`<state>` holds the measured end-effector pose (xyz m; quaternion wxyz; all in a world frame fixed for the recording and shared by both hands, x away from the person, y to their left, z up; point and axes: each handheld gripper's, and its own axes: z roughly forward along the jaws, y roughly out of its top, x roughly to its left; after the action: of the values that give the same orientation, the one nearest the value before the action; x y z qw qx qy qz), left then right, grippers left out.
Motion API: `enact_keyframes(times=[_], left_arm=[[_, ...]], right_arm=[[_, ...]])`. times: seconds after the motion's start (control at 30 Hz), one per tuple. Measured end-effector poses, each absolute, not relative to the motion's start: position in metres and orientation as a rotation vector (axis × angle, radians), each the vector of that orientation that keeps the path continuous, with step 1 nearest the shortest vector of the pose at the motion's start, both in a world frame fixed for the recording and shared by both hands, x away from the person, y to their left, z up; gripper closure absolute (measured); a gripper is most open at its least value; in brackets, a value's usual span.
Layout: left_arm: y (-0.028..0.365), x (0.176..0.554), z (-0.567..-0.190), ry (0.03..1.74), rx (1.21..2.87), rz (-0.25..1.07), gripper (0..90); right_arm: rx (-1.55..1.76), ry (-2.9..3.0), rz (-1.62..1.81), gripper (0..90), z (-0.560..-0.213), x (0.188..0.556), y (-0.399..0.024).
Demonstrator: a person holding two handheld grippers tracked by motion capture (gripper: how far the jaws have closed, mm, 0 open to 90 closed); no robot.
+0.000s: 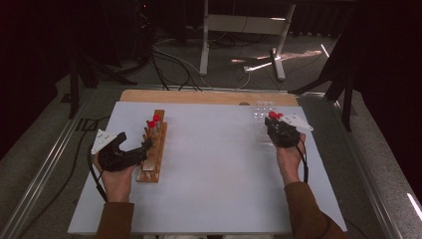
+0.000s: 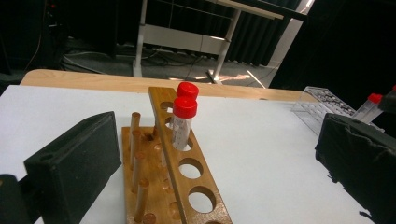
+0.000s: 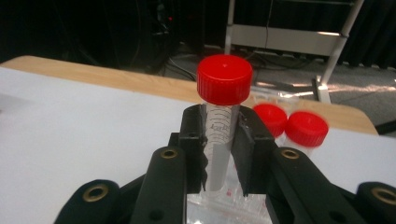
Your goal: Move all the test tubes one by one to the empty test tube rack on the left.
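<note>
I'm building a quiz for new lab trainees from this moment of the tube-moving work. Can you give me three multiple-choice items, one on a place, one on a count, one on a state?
1. Where does the wooden rack stand?
A. by the left gripper
B. beside the right gripper
C. on the floor

2. How many red-capped tubes stand in the wooden rack?
A. none
B. two
C. five

3. How is the right gripper?
A. wide open
B. lying on the table
C. shut on a red-capped tube

Answers:
1 A: the high view shows the rack on the table's left, at that gripper's tips.
2 B: the left gripper view shows two red caps in its holes.
3 C: its pads press the tube's clear body over the clear plastic rack.
</note>
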<state>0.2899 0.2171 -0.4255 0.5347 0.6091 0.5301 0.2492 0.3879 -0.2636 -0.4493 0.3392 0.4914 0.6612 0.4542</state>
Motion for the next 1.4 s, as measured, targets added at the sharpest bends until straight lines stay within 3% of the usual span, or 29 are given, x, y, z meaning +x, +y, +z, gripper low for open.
enact_keyframes(times=[0.63, 1.4], left_arm=[[0.216, 0.29, -0.426, 1.265, 1.451, 0.596, 0.5], [0.202, 0.289, -0.423, 1.223, 1.499, 0.581, 0.5]], right_arm=[[1.164, 1.776, 1.298, 73.9, -0.423, 0.367, -0.262], [1.068, 1.944, 1.407, 73.8, -0.446, 0.327, -0.248]])
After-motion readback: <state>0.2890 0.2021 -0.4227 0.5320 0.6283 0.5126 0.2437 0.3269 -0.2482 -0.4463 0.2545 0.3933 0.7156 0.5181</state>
